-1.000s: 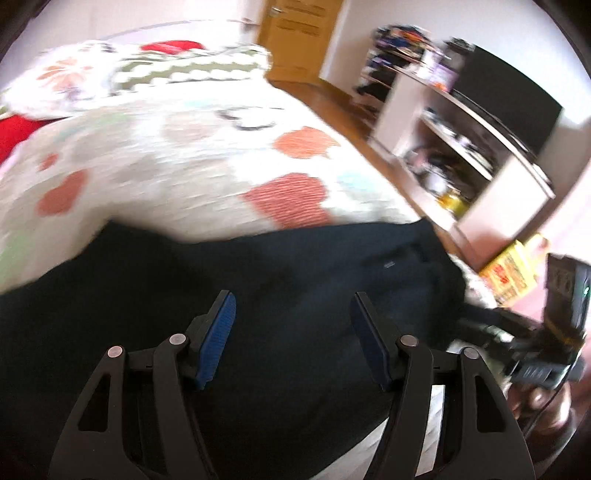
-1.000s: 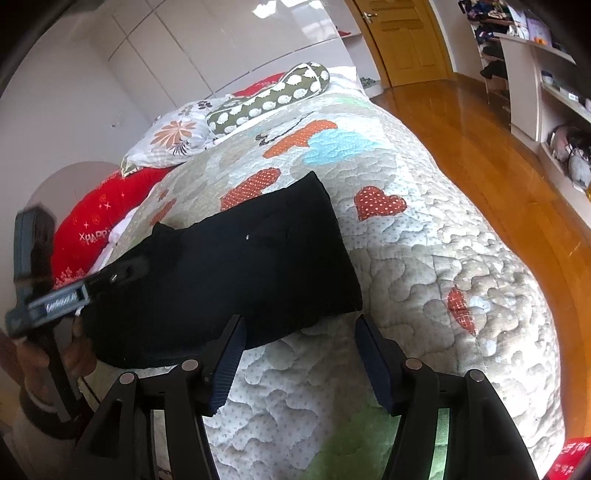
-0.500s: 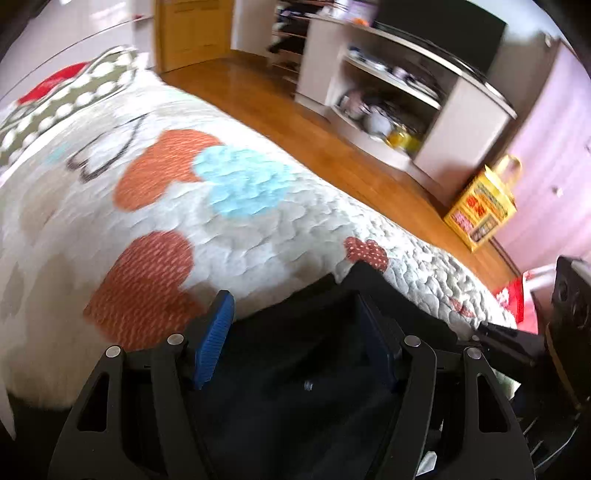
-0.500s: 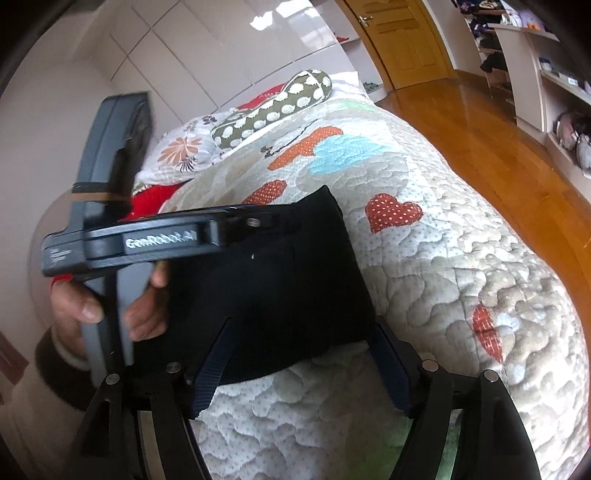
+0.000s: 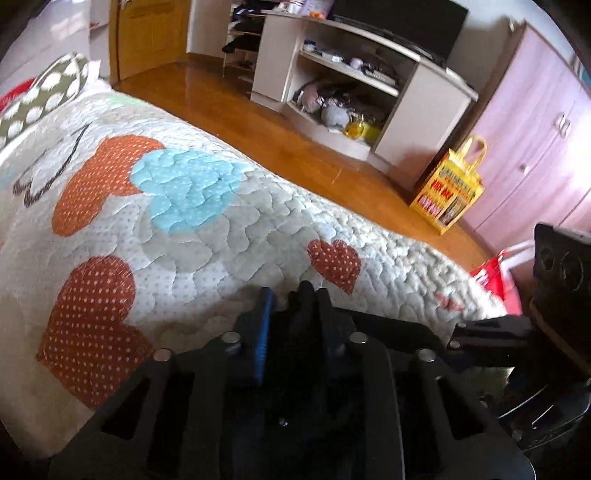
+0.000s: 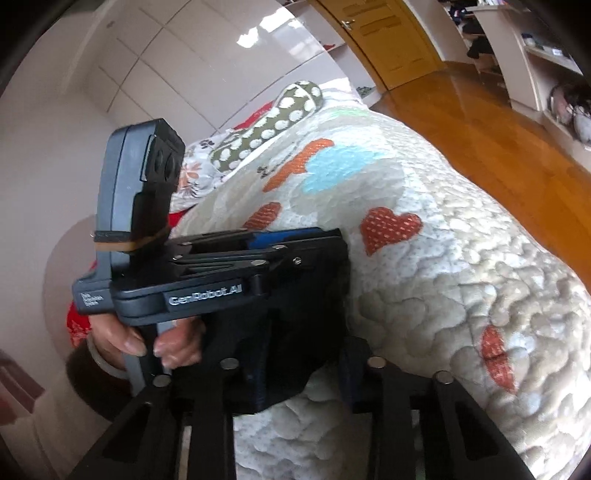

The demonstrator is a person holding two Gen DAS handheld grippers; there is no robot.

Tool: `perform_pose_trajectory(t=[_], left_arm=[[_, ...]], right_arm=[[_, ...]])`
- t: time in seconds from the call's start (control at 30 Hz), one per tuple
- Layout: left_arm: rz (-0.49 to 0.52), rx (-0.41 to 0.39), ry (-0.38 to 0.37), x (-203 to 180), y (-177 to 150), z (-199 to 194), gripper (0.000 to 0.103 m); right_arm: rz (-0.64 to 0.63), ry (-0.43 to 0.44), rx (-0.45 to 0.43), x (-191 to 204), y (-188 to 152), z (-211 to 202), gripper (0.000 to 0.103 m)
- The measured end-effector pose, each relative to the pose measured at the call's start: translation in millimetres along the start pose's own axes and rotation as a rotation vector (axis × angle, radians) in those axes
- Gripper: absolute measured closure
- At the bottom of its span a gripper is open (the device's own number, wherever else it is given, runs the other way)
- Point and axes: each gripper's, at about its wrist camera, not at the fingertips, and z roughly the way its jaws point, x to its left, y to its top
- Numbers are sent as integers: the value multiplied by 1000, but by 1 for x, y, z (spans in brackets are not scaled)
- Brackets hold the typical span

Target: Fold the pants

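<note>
The black pants [image 6: 306, 310] lie folded on the quilted bed, mostly hidden behind the gripper bodies. My left gripper [image 5: 295, 299] is shut on the far corner of the pants [image 5: 303, 295]; black cloth bunches between its blue pads. In the right wrist view the left gripper [image 6: 295, 236] lies across the top edge of the pants. My right gripper [image 6: 306, 369] has its fingers closing around the near edge of the pants, still with a gap between them. Its body shows at the right of the left wrist view [image 5: 554, 295].
The quilt [image 5: 192, 229] with orange and blue hearts covers the bed. Pillows [image 6: 266, 122] lie at its head. Beyond the bed are the wood floor [image 5: 295, 133], a shelf unit [image 5: 362, 74], a yellow bag [image 5: 450, 192] and a door [image 6: 388, 33].
My left gripper moved right to the far corner of the pants and closed on it. My right gripper moved onto the near edge and narrowed.
</note>
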Motion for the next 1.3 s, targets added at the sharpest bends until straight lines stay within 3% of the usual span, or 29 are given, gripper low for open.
perform_pose_trajectory(t=[0.13, 0.33, 0.5, 0.6, 0.67, 0.7, 0.77, 0.83, 0.9, 0.97, 1.13, 1.3], left_arm=[[-14, -71, -16, 1, -2, -34, 84], [-63, -198, 23, 22, -23, -116, 84], [-207, -252, 80, 60, -73, -167, 79], [-331, -271, 173, 88, -109, -187, 79], [-397, -276, 196, 101, -128, -196, 78], [-444, -282, 215, 108, -141, -201, 76], [-495, -288, 230, 111, -159, -207, 58], [-535, -302, 226, 110, -176, -214, 48], [-558, -315, 199, 106, -195, -219, 40], [-567, -307, 199, 97, -204, -217, 35], [-566, -237, 224, 75, -203, -189, 35], [-528, -179, 230, 53, -191, -156, 34]], right_arm=[[-48, 54, -34, 25, 11, -6, 80], [-193, 129, -40, 93, 21, -5, 80], [-306, 178, 19, 146, 4, 23, 80], [-370, 214, 80, 176, -21, 53, 81], [-387, 235, 146, 189, -41, 77, 81], [-382, 251, 201, 194, -50, 88, 80], [-365, 328, 325, 202, -69, 100, 80], [-402, 361, 321, 205, -74, 90, 77], [-447, 329, 266, 201, -69, 72, 70], [-445, 257, 187, 187, -57, 56, 55], [-348, 114, 145, 145, -33, 59, 55], [-298, 66, 168, 124, -34, 69, 55]])
